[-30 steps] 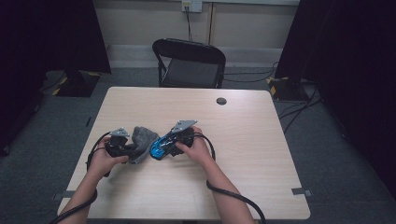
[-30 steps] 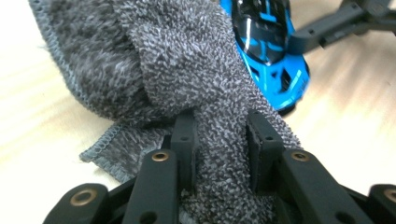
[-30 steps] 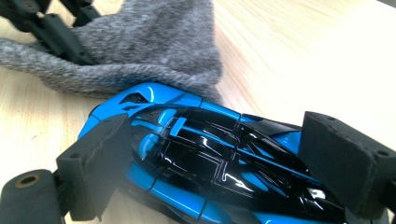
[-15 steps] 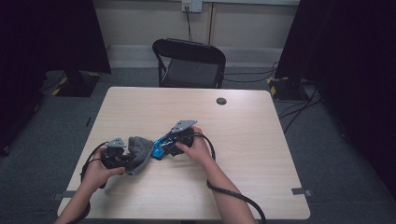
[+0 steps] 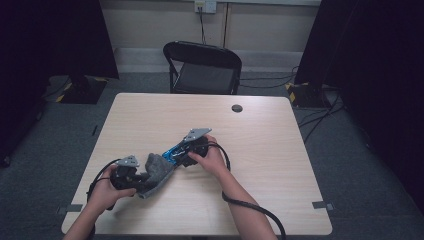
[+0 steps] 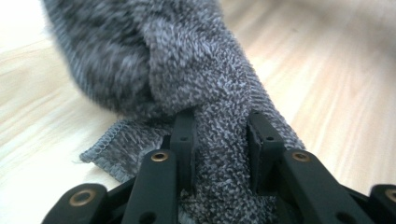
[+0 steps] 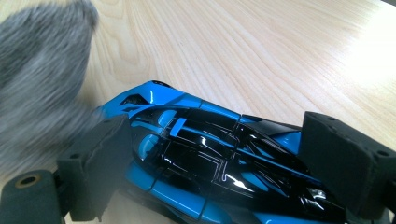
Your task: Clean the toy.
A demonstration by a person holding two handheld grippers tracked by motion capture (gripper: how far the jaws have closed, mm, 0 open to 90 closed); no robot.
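Right now, your readout:
Left tool (image 5: pixel 142 179): you're pinching a bunched fold of the grey cloth (image 5: pixel 157 170) between its two black jaws, tight and narrow.
Right tool (image 5: pixel 181 156): you're clamping the blue and black toy car (image 7: pixel 205 163) across its body, pads pressing both flanks.
Cloth: it's lying on the tabletop (image 5: pixel 270 150), just left of the car's nose and brushing it.
Car: it's sitting mid-tabletop, nose pointing toward the cloth.
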